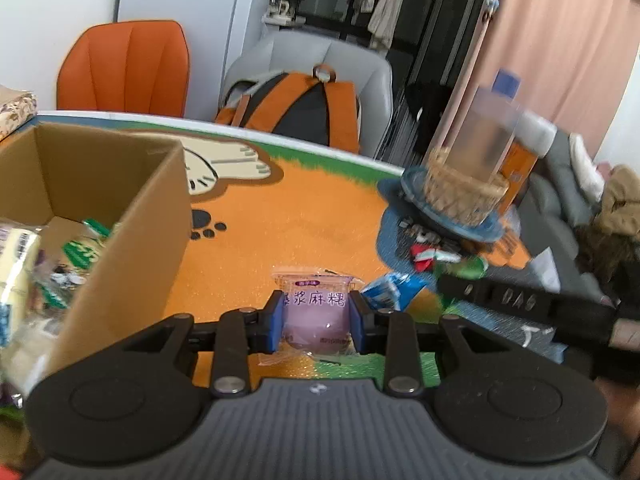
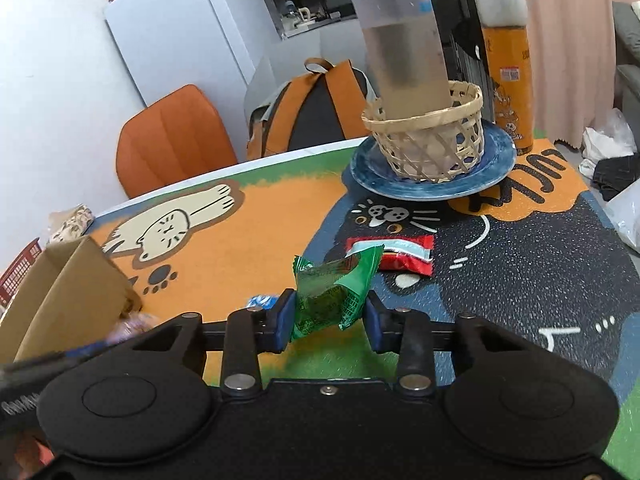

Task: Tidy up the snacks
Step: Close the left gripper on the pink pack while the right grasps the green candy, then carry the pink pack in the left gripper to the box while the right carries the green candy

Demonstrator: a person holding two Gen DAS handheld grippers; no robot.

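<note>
Snacks are already in both grips: the left gripper (image 1: 316, 326) has its fingers closed on a purple mochi packet (image 1: 316, 316), and the right gripper (image 2: 327, 320) pinches a green wrapper (image 2: 332, 292). The cardboard box (image 1: 120, 216) lies to the left, nearer the left hand.

Pale purple mochi packet (image 1: 316, 316) sits upright, lifted off the mat just right of the cardboard box (image 1: 120, 216). Crinkly green snack wrapper (image 2: 334, 294) is up too, further right. Red packet (image 2: 394, 254) lies flat well right of the box, and a blue one (image 1: 390, 290) between.
</note>
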